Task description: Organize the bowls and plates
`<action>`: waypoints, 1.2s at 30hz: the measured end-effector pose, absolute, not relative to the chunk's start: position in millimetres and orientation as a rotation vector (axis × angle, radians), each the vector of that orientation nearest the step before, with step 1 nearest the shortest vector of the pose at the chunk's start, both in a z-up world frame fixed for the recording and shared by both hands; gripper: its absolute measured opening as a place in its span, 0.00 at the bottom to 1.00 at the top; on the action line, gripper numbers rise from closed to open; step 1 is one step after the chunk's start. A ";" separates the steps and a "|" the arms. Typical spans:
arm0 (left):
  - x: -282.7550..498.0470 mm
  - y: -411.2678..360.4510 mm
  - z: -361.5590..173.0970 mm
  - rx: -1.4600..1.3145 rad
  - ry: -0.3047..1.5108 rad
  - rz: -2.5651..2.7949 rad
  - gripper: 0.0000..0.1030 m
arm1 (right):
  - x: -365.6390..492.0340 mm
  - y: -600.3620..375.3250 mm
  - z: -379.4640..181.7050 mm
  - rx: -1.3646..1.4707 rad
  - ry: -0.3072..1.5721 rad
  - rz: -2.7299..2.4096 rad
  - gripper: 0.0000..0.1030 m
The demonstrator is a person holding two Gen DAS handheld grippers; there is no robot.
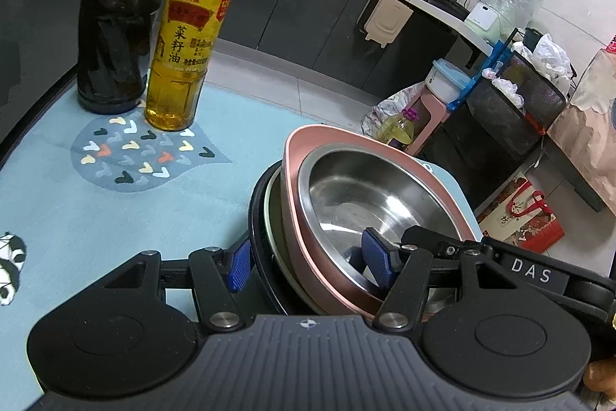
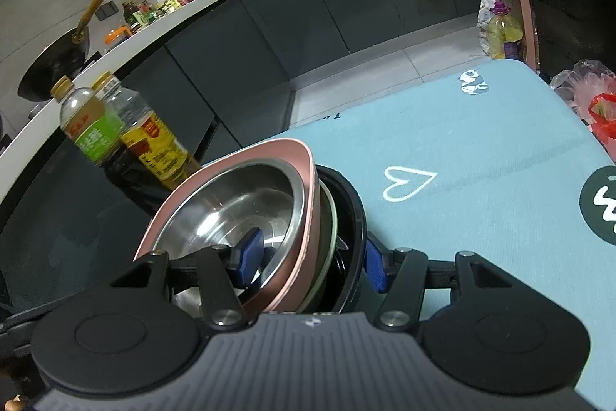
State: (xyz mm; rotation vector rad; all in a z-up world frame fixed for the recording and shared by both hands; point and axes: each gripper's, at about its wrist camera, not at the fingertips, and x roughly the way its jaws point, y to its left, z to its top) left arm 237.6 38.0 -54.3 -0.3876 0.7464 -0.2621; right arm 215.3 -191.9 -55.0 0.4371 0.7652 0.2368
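A nested stack of dishes is held between both grippers: a steel bowl (image 1: 365,195) (image 2: 231,210) sits in a pink bowl (image 1: 308,137) (image 2: 277,145), with a pale plate (image 1: 275,218) (image 2: 331,214) and a black dish (image 1: 258,218) (image 2: 350,195) beneath. My left gripper (image 1: 308,266) clamps one side, one blue pad inside the steel bowl and the other outside the black dish. On the opposite side my right gripper (image 2: 312,262) grips the same way. Its black linkage (image 1: 446,245) shows across the bowl. The stack looks tilted.
A light blue table mat (image 1: 115,218) (image 2: 481,141) lies under the stack. A dark vinegar bottle (image 1: 115,37) (image 2: 92,126) and a yellow oil bottle (image 1: 184,45) (image 2: 154,145) stand near the mat's far edge. Beyond are dark cabinets, a tiled floor and cluttered bins.
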 end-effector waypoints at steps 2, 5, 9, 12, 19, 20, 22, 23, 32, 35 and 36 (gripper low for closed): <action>241.9 36.6 -59.4 -0.389 0.754 -0.260 0.55 | 217.9 -193.8 -60.1 0.445 0.772 0.232 0.45; 245.8 34.6 -68.4 -0.386 0.767 -0.255 0.56 | 220.9 -196.9 -68.8 0.458 0.799 0.228 0.45; 245.7 36.2 -71.0 -0.404 0.745 -0.257 0.56 | 218.4 -199.6 -70.5 0.464 0.791 0.239 0.45; 246.7 38.5 -71.4 -0.418 0.753 -0.258 0.57 | 217.8 -200.6 -71.7 0.473 0.785 0.243 0.45; 244.2 45.7 -69.0 -0.433 0.743 -0.257 0.55 | 212.2 -204.7 -71.1 0.482 0.762 0.241 0.46; 242.2 47.6 -66.6 -0.434 0.729 -0.259 0.55 | 209.4 -205.5 -69.5 0.475 0.747 0.235 0.46; 238.1 53.1 -61.7 -0.446 0.710 -0.257 0.55 | 201.3 -206.9 -64.1 0.452 0.707 0.220 0.46; 236.3 55.4 -59.6 -0.447 0.707 -0.251 0.55 | 198.1 -207.5 -61.7 0.441 0.691 0.212 0.46; 191.1 64.1 -40.5 -0.375 0.653 -0.223 0.55 | 153.7 -197.1 -46.5 0.359 0.578 0.201 0.47; 167.0 62.7 -36.2 -0.321 0.630 -0.222 0.55 | 134.9 -186.2 -45.5 0.294 0.566 0.196 0.47; 156.8 61.3 -35.1 -0.301 0.619 -0.220 0.55 | 128.2 -182.7 -44.7 0.274 0.562 0.192 0.47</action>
